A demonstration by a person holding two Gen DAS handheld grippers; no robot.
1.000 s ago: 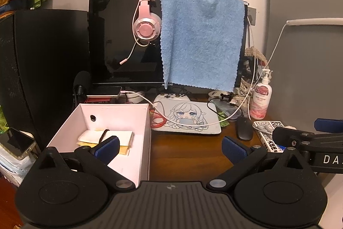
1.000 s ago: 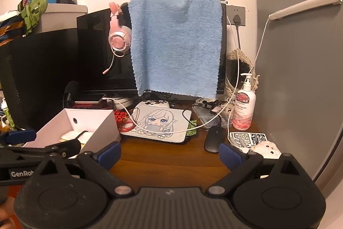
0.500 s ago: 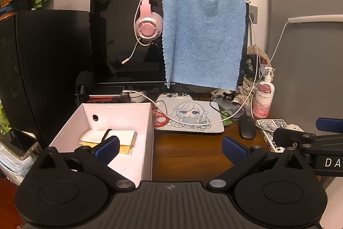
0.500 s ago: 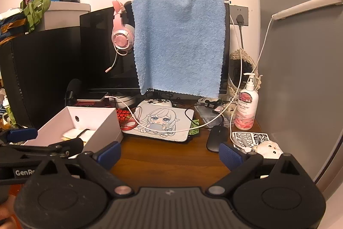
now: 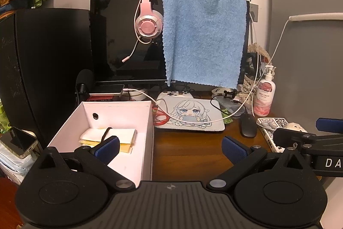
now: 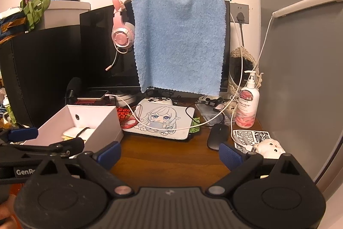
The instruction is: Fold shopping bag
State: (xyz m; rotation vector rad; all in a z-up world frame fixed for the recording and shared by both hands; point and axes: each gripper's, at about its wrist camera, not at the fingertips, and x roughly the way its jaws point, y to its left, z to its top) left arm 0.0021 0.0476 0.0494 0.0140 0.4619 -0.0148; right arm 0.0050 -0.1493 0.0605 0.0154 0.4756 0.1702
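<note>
- A white box (image 5: 148, 121) stands at the left of the bench (image 5: 193, 164). In it lies a flat white-and-yellow folded bundle (image 5: 122, 135) with a dark band across it.
- This bundle is judged to be the shopping bag. No other bag is seen on the bench, but the material cannot be confirmed.
- The scene fits two stages: a bag already folded and stowed in the box, or a bag waiting there to be handled. The stage is not settled by the views.
- The left hand-held gripper (image 5: 170, 147) is held released, jaws wide apart, above the box's right wall, and nothing is grasped.
- Any folding is best kept to the bare wood between the box and the mouse (image 5: 247, 127). The white cable (image 5: 193, 119) over the mouse mat (image 5: 188, 115) is judged a snag risk.
- The right hand-held gripper (image 6: 169, 152) is likewise held released and empty, level with the left one. Both are well placed for a two-handed fold.
</note>
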